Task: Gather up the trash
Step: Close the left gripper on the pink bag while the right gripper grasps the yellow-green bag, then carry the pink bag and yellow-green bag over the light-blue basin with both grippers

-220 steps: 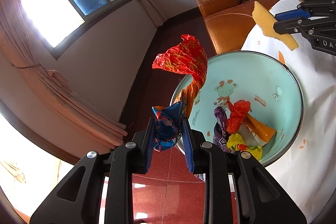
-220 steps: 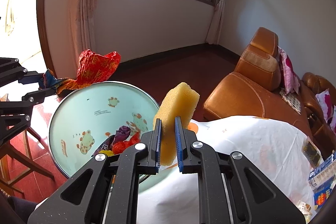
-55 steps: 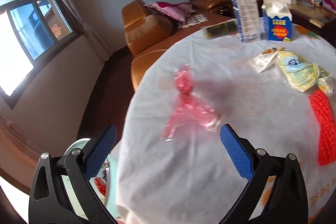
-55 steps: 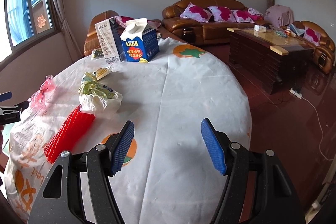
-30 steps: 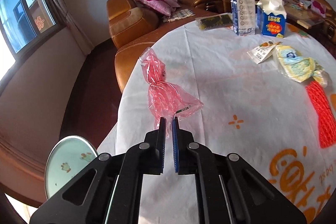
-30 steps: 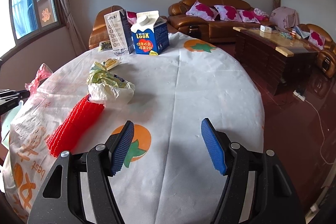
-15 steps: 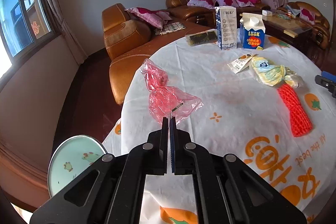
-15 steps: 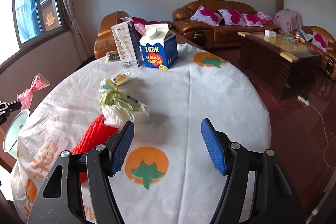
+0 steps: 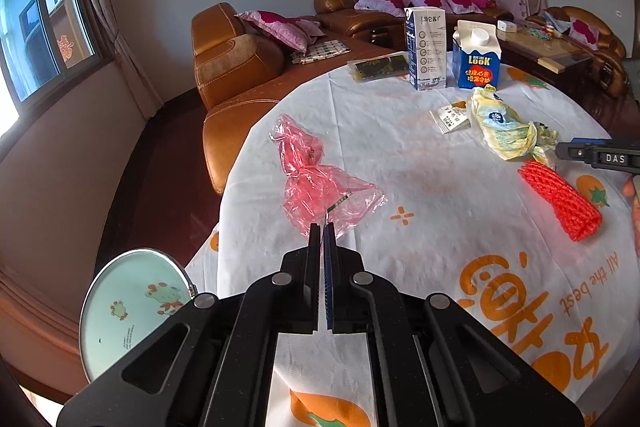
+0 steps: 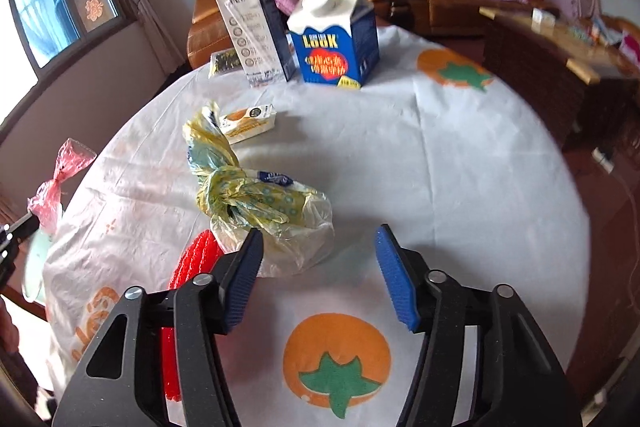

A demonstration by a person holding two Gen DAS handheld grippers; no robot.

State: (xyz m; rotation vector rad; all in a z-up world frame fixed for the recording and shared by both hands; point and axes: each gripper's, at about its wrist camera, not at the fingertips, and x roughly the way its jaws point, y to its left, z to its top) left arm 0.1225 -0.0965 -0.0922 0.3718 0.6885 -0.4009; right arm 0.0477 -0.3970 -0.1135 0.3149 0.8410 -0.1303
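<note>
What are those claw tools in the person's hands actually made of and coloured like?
Both are matte, speckled black plastic claws with silver screw heads at the joints. The left gripper and the right gripper each carry two ribbed blue pads. White letters "DAS" mark the right one's side. No cables or sleeves show.

Left wrist high over table (image 9: 440, 155) edge; right wrist lower, nearer, perhaps blurred; both share yellow bag (image 9: 506, 131).
</note>
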